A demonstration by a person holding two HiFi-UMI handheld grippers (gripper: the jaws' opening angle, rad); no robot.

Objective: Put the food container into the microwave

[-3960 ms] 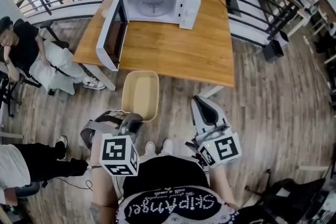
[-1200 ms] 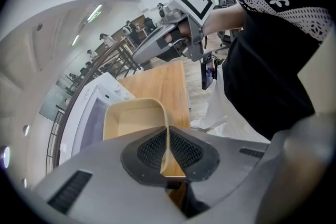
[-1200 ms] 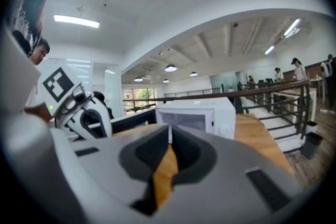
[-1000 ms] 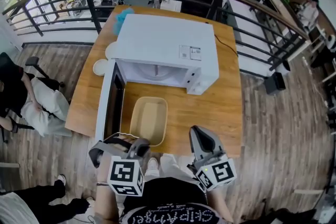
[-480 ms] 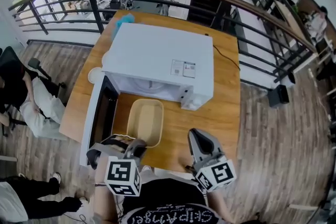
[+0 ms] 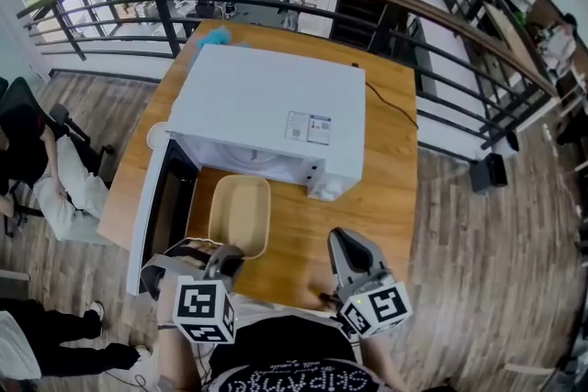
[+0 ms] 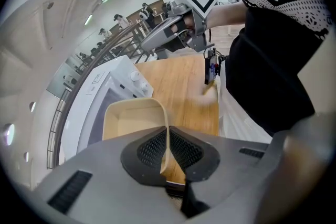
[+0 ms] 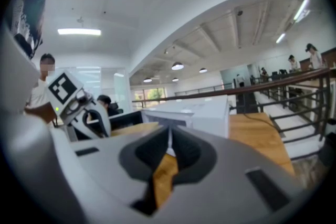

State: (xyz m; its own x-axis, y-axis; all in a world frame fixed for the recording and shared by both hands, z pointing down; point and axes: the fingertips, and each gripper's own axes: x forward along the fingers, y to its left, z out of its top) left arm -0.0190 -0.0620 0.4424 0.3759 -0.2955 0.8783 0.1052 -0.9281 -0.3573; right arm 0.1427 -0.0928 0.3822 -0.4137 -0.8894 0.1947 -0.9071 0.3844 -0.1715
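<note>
From the head view, the microwave's (image 6: pixel 266 110) top hides its inside. The left tongs (image 6: pixel 223 263) cover the near rim of the container (image 6: pixel 239 214), which they clench. The container is at lower centre, over the counter (image 6: pixel 367 207) beside the open door (image 6: pixel 152 207), perhaps touching it. The right tongs (image 6: pixel 343 245) are closed and empty. Earlier the container hung over the floor.

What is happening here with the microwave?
A person works with a gripper in each hand. The left gripper is shut on the near rim of the beige food container, in front of the microwave, whose door stands open. The container is not yet inside. The right gripper is shut and empty.
</note>
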